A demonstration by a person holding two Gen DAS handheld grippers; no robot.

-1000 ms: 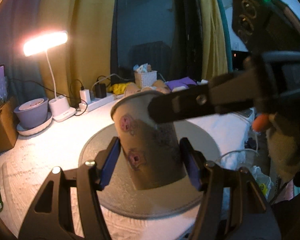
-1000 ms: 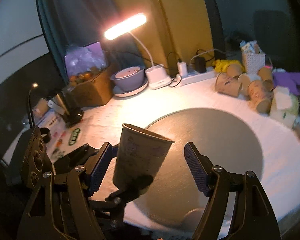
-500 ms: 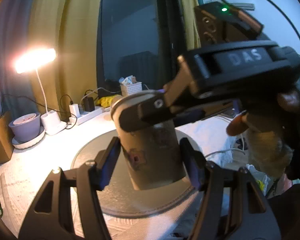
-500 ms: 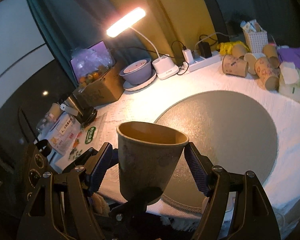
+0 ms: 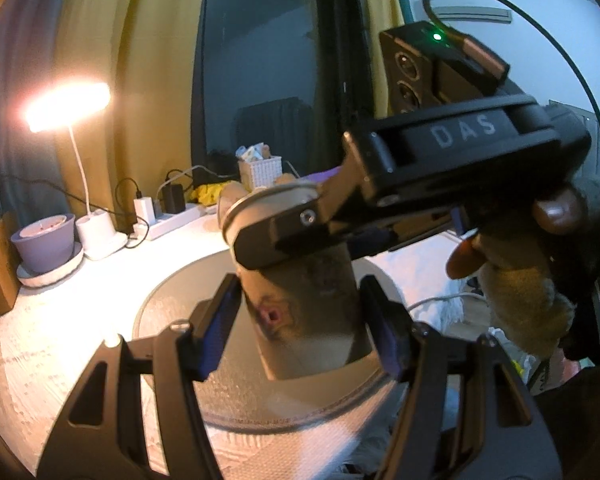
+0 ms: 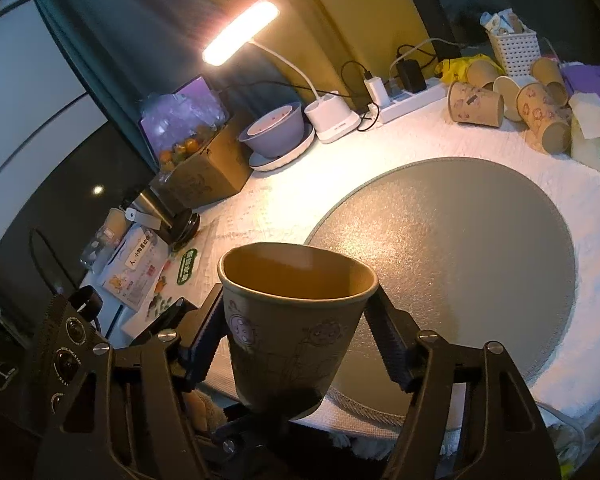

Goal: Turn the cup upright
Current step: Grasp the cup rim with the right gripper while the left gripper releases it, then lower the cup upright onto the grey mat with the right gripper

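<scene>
A brown paper cup (image 6: 292,320) with flower prints is held in the air, mouth up, above the front edge of the round grey mat (image 6: 460,248). My right gripper (image 6: 296,344) is shut on the cup's sides. In the left wrist view the cup (image 5: 308,312) stands between the fingers of my left gripper (image 5: 304,320), whose pads touch its sides. The right gripper's black body (image 5: 440,168) crosses in front of the cup's rim there.
Several paper cups (image 6: 512,100) lie at the back right beside a white basket (image 6: 514,46). A lit desk lamp (image 6: 240,34), purple bowl (image 6: 274,128), power strip (image 6: 404,98) and cardboard box (image 6: 200,172) line the back left. Packets lie at the table's left edge.
The cup has turned from tilted to upright, mouth up, and both grippers have risen with it. The right gripper's fingers have closed in onto the cup.
</scene>
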